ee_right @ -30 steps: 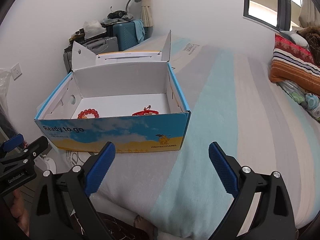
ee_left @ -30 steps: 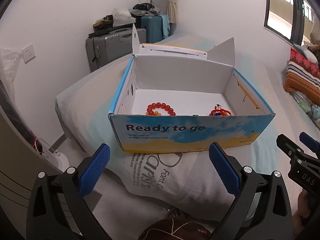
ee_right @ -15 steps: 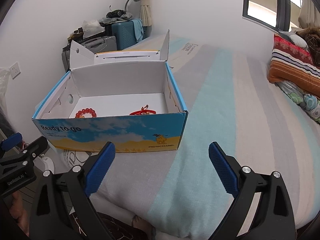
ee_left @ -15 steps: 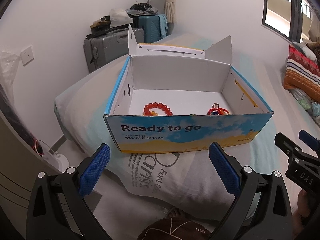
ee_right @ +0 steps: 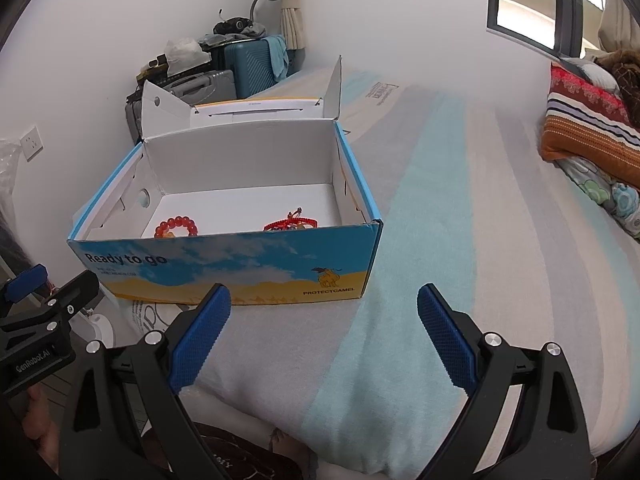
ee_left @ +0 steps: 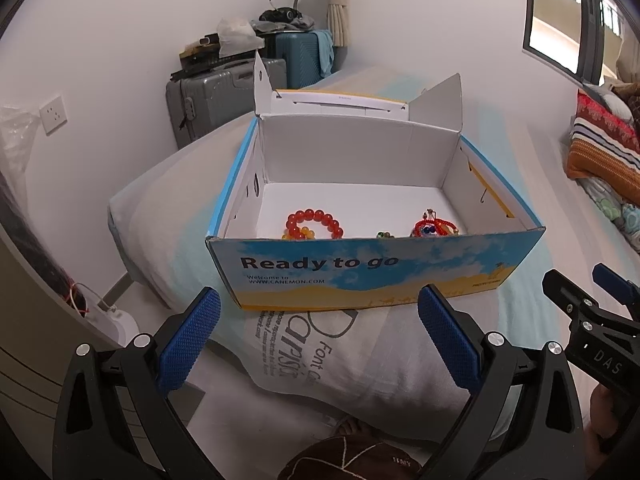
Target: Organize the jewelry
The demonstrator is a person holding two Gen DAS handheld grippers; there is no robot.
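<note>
Left wrist view: bead bracelet [ee_left: 314,225] & red cord bracelet [ee_left: 434,227] already in box [ee_left: 372,270]; both tongs, left [ee_left: 319,342] & right [ee_right: 323,342], wide apart, empty — prob. near done.

Open shoebox [ee_right: 224,264] on bed [ee_right: 460,240] w/ red bead bracelet [ee_right: 176,227] & red cord bracelet [ee_right: 291,222] inside; right gripper [ee_right: 323,334] jaws wide apart, empty, near box front.

On the bed [ee_right: 460,240] sits the box [ee_left: 360,272], holding a bead bracelet [ee_left: 314,224] left of a cord bracelet [ee_left: 434,227] (both near its front wall).
</note>
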